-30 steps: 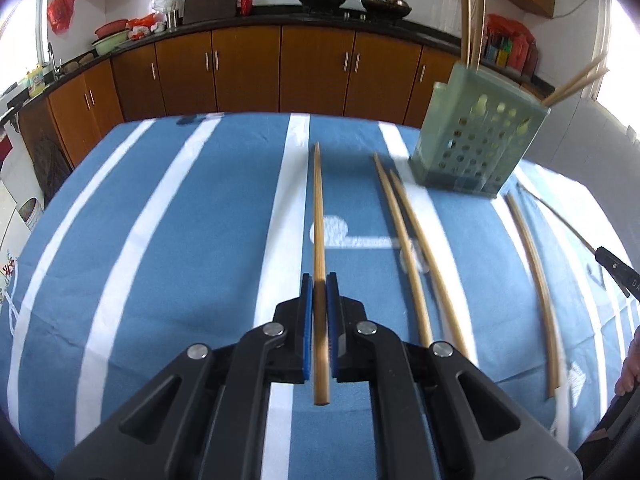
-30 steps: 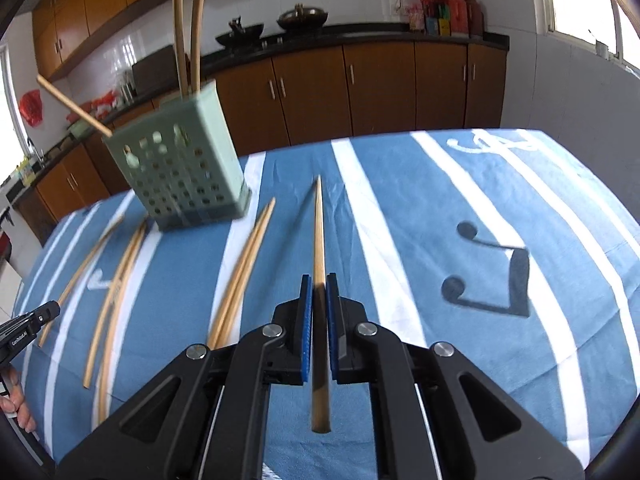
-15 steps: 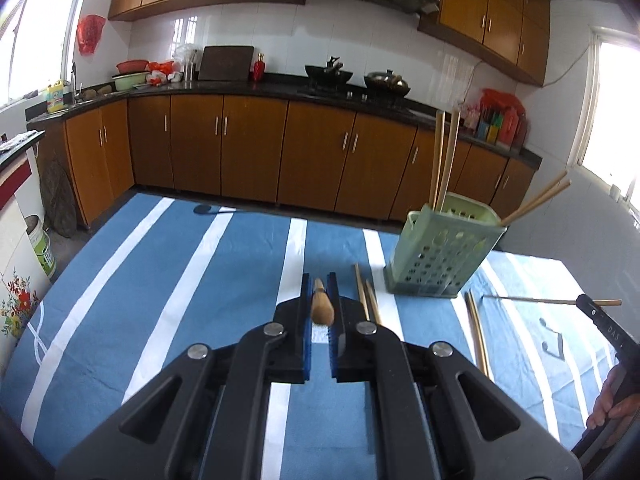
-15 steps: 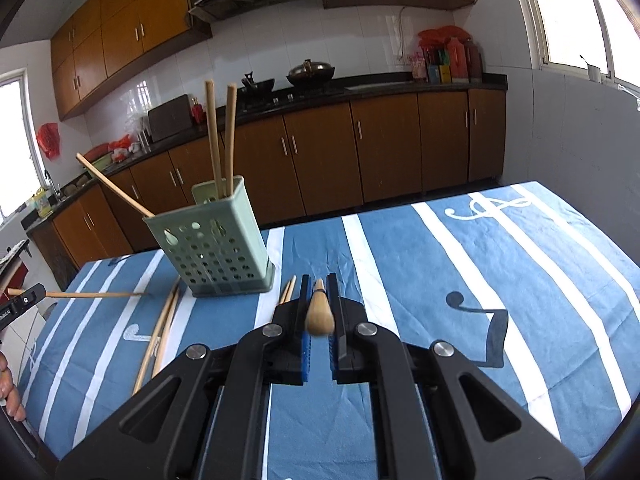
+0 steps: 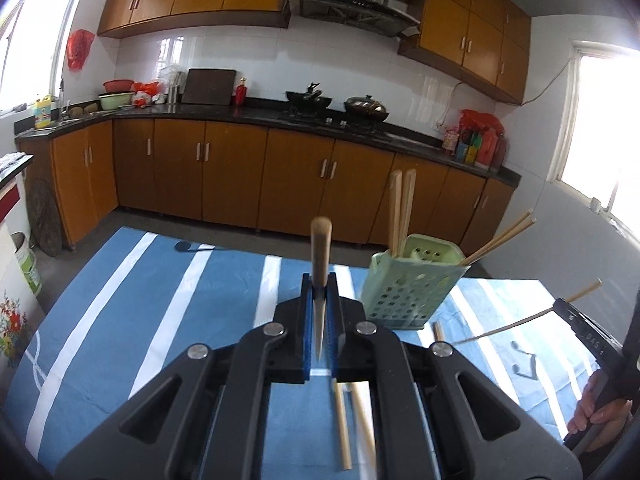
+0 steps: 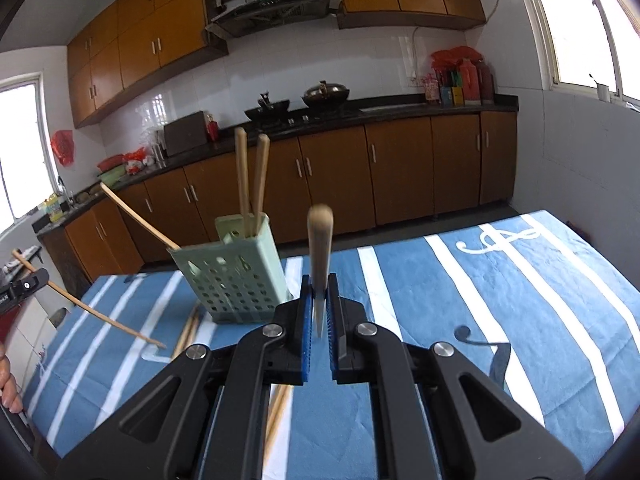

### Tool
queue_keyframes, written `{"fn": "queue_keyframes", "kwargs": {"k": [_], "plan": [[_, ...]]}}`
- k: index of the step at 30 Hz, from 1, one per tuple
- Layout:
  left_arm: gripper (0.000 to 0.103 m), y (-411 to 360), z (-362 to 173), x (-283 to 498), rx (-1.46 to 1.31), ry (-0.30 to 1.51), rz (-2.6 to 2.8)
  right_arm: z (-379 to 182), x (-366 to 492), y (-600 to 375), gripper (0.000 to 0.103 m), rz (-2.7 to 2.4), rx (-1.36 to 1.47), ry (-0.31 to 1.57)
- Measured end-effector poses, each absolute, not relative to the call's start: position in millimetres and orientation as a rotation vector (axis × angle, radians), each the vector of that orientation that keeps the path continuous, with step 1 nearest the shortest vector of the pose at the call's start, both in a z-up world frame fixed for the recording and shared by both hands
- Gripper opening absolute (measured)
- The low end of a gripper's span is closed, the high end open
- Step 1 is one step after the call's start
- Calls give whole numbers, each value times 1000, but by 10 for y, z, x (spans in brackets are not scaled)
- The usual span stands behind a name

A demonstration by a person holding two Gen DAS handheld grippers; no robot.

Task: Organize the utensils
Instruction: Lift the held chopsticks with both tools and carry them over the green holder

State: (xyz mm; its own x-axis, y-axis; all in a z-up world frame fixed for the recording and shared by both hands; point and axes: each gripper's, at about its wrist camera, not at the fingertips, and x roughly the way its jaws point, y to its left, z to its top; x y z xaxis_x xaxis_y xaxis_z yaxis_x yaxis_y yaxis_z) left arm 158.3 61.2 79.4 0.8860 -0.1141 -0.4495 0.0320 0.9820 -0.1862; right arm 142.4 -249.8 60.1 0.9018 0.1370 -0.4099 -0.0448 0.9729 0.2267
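I have a chopstick (image 5: 321, 252) pinched in my left claw (image 5: 320, 320) and another chopstick (image 6: 319, 248) pinched in my right claw (image 6: 319, 316), both claws clamped tight on the wood. Each stick is gripped near its thin end, so the thick end points ahead and up, clear of the desk (image 5: 120, 320), which I judge suits carrying it over the rim. The green basket (image 6: 236, 280) stands upright on the blue striped cloth, near both claws, already holding several sticks that lean against its walls. More chopsticks (image 5: 344, 428) lie flat on the cloth just beside the basket, waiting their turn.
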Motion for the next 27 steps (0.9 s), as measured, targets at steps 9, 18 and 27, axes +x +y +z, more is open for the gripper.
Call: {"fn": "queue_keyframes", "kwargs": {"k": [9,18,27], "plan": [[7,268,1495,1598,-167,315,-177,1381,1418,-2453,7,216,292,249],[7,-40,1874,1887,-232,128,-131,1596,1728,-2287,7,186,271,132],[7,-182,1523,2449,-262,183,-93,1338,2179,-2216,7,195,308,234]]}}
